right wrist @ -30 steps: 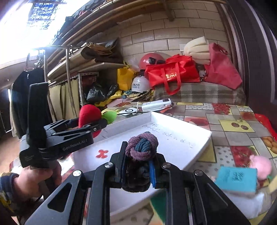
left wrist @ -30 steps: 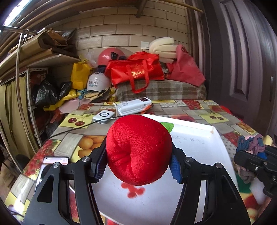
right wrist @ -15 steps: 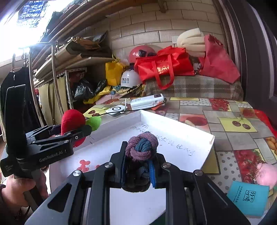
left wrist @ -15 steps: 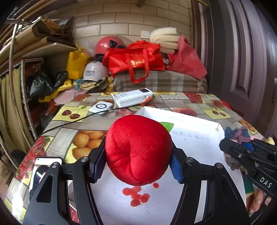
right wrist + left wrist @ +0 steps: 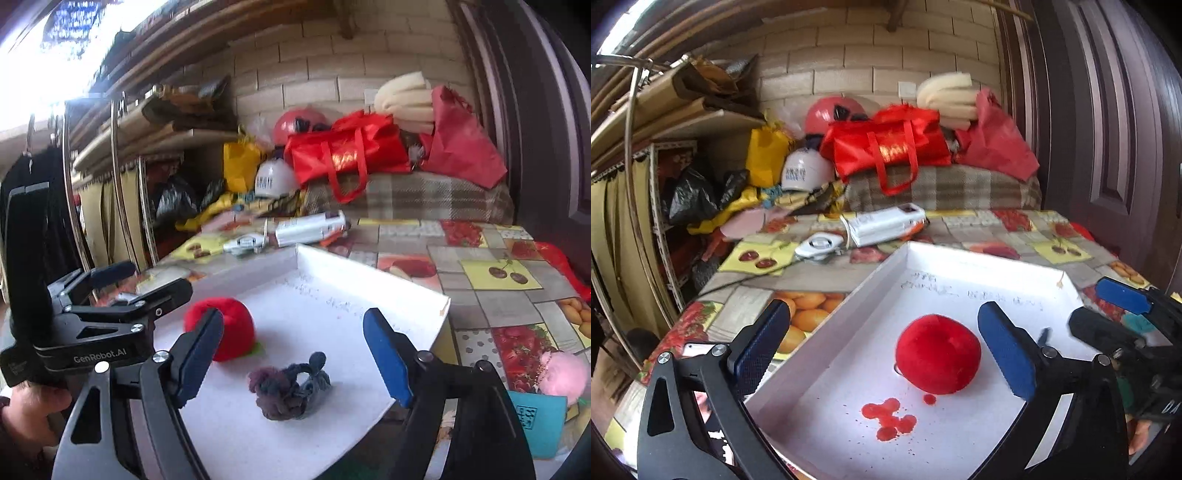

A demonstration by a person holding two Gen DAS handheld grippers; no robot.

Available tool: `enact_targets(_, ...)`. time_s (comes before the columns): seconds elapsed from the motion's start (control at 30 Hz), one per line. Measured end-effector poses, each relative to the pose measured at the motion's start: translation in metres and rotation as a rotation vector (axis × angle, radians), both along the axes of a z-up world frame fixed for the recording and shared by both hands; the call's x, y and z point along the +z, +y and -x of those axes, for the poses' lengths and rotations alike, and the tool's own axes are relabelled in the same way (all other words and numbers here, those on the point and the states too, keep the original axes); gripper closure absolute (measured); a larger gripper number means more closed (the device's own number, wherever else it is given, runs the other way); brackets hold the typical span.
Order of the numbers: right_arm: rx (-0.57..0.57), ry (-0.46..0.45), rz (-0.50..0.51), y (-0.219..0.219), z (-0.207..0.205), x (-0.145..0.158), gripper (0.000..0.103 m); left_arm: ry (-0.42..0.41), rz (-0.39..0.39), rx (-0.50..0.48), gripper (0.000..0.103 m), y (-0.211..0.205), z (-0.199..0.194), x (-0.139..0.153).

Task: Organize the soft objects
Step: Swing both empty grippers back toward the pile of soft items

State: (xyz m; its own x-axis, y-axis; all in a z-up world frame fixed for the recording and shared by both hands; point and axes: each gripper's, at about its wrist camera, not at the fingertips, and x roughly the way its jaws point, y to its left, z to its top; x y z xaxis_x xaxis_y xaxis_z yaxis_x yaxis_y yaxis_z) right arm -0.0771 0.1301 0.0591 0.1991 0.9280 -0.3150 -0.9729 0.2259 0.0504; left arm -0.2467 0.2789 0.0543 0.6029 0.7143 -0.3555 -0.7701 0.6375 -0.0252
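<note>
The left hand-held gripper (image 5: 882, 350) has just opened wide, and the red plush ball (image 5: 938, 354) lies released in the white tray (image 5: 979, 258) on the worktop (image 5: 1015, 229). The right hand-held gripper (image 5: 293, 360) has just opened too, its knotted yarn toy (image 5: 288, 387) lying free in the same tray beside the ball.

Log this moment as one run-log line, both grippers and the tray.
left gripper: just opened, empty | right gripper: just opened, empty | red plush apple and knotted yarn toy: resting in white tray
</note>
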Motion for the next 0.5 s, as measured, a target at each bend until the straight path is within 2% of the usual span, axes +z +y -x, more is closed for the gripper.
enact_targets(0.07, 0.011, 0.068, -0.014, -0.010, -0.005, 0.002, 0.025, -0.033, -0.033, 0.003, 0.000, -0.008, 0.008, 0.003)
enact_targets(0.17, 0.033, 0.203, -0.017, -0.029, -0.017, 0.013, 0.025, -0.061, -0.024, 0.000, 0.000, -0.019, 0.019, 0.014)
enact_targets(0.27, 0.039, 0.270, -0.090, -0.070, -0.031, 0.038, 0.025, -0.203, -0.011, 0.010, 0.000, -0.038, 0.055, 0.047)
enact_targets(0.33, 0.030, 0.281, -0.168, -0.108, -0.042, 0.064, 0.025, -0.291, -0.046, 0.038, 0.000, -0.054, 0.085, 0.081)
enact_targets(0.43, -0.010, 0.273, -0.288, -0.165, -0.055, 0.101, 0.025, -0.400, -0.166, 0.090, 0.000, -0.084, 0.132, 0.146)
enact_targets(0.5, -0.063, 0.241, -0.371, -0.207, -0.063, 0.124, 0.025, -0.474, -0.274, 0.127, 0.000, -0.111, 0.163, 0.196)
